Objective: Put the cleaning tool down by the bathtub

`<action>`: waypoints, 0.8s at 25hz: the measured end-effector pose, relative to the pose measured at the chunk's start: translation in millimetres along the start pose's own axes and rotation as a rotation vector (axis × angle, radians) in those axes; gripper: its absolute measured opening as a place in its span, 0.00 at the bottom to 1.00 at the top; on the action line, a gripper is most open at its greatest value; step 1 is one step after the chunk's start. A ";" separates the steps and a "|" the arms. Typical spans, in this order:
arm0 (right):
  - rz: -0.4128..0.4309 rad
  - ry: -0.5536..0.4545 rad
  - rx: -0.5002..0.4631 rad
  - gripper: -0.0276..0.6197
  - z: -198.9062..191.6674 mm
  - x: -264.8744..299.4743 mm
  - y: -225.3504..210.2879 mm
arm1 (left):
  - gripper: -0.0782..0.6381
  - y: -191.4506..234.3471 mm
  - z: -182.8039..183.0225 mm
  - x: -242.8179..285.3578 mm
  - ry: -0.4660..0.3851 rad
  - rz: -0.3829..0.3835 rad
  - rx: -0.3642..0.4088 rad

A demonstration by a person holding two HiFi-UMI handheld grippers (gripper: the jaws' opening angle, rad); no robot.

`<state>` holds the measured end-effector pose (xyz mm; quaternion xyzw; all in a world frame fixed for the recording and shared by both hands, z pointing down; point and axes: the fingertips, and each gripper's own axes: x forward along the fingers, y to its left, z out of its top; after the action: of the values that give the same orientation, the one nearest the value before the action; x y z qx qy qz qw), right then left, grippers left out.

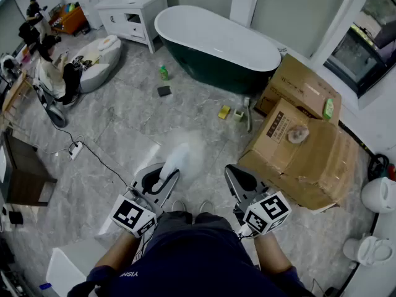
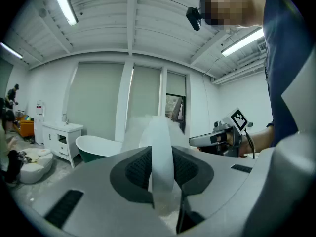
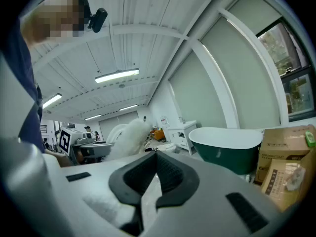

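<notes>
The cleaning tool is a white fluffy duster on a flat white handle. My left gripper is shut on that handle, and the fluffy head sticks out past the jaws, above the floor. In the left gripper view the handle stands upright between the dark pads. My right gripper is beside it, shut and empty, its pads meeting in the right gripper view. The dark green bathtub with a white inside stands farther ahead, also seen as the tub and the tub.
Cardboard boxes stand on the right near the tub's end. A green bottle, a dark pad, a yellow sponge and a brush lie on the floor by the tub. White vanity back left; power strip left.
</notes>
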<state>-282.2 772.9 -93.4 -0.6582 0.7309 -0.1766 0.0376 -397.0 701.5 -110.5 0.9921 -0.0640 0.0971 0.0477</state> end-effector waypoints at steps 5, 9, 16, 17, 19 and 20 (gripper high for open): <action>0.003 -0.001 -0.001 0.05 -2.9 -2.0 -3.1 | 0.26 -2.0 -1.8 2.4 -0.002 0.003 0.008; 0.013 -0.002 -0.002 0.05 -1.8 -3.0 -4.1 | 0.26 -5.0 -1.0 4.5 -0.004 0.004 0.008; 0.012 0.001 -0.021 0.05 -1.1 -3.4 -10.1 | 0.26 -6.5 -3.2 7.7 -0.002 0.018 0.004; 0.008 0.004 -0.032 0.05 -0.6 -3.0 -10.4 | 0.26 -6.7 -3.5 7.8 -0.001 0.020 0.005; 0.004 0.006 -0.050 0.05 0.2 -2.7 -10.8 | 0.26 -7.3 -4.1 8.2 -0.001 0.023 0.005; 0.003 0.005 -0.053 0.05 0.6 -3.1 -11.1 | 0.26 -7.8 -4.0 8.6 -0.002 0.025 0.005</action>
<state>-271.1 774.9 -91.1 -0.6575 0.7363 -0.1587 0.0186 -388.4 708.5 -105.6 0.9914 -0.0759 0.0970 0.0439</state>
